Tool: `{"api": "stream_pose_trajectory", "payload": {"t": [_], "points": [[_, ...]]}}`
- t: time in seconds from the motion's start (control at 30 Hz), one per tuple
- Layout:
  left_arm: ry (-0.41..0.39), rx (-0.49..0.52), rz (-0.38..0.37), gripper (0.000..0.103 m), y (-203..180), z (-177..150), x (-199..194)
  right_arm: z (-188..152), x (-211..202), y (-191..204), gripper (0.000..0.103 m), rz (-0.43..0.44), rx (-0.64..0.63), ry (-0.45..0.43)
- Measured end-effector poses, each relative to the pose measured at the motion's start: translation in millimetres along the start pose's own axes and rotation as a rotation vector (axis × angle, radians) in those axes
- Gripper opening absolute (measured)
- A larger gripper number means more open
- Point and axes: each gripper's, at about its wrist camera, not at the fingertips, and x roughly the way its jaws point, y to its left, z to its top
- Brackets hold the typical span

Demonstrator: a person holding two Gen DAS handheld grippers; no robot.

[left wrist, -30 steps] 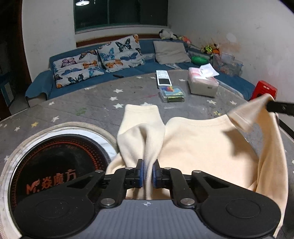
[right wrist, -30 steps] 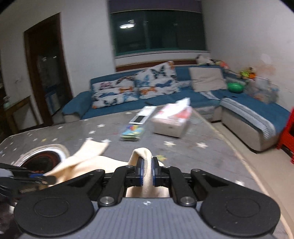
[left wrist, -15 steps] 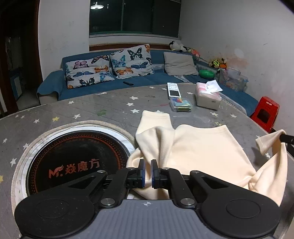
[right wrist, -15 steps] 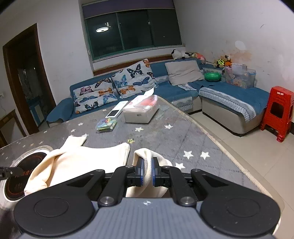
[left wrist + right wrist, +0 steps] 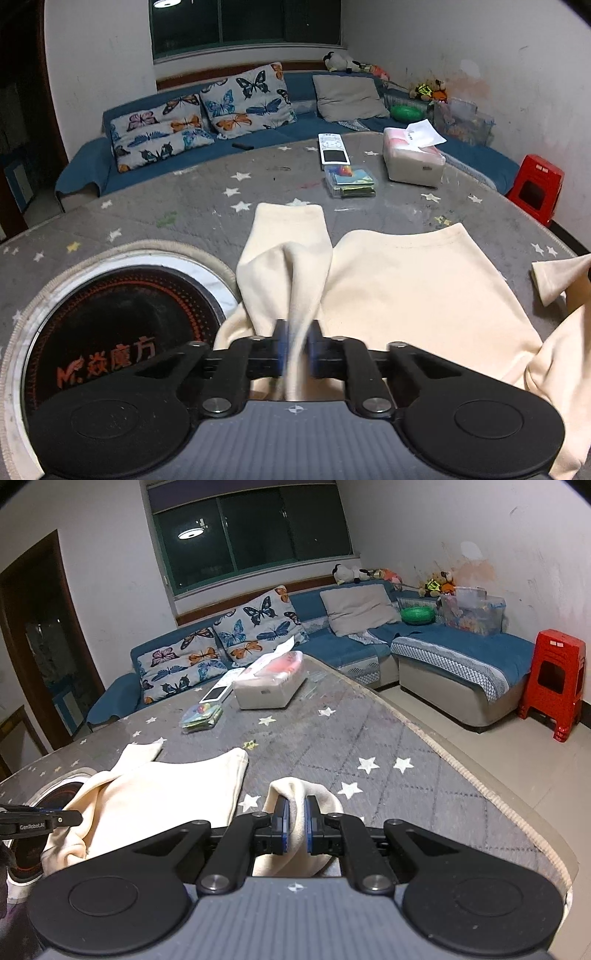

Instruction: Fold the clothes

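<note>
A cream sweatshirt lies spread on the grey star-patterned table, hem toward the far side. One sleeve runs forward from my left gripper. Its jaws are closing with a blurred fold of that sleeve pinched between the blue pads. In the right wrist view, my right gripper is shut on a bunch of the other sleeve, just above the table near its right edge. The sweatshirt body lies to its left, and the left gripper shows as a black tip at the far left.
A round black cooktop is set into the table at the left, touching the garment. A tissue box, a remote and a pack of cards sit further back. The table's rim curves close on the right, with a red stool beyond.
My right gripper has carried its sleeve from raised above the garment out to the right and down near the table. The left gripper pulled back, then came in again on its sleeve.
</note>
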Motion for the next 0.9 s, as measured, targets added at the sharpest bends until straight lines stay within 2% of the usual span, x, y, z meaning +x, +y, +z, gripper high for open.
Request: {"api": "stream_pose_trajectory", "payload": {"t": [0.4,0.6,0.8,0.9], "points": [[-0.145,-0.103,0.041,0.003,33.7,-16.4,-78.3,-2.8,-4.3,-1.6,0.008,-0.012,0.009,-0.016],[-0.194,-0.179,0.089,0.001,61.2,-45.3,-130.5,-4.1,-15.1,0.1,0.008,-0.010,0.002,-0.035],[-0.211,-0.255,0.150,0.000,88.2,-85.0,-180.6,-6.8,-19.5,3.9,0.008,0.003,-0.012,-0.032],[-0.164,-0.258,0.149,0.001,93.4,-95.6,-180.9,-10.3,-16.2,3.9,0.008,-0.008,-0.016,-0.016]]}}
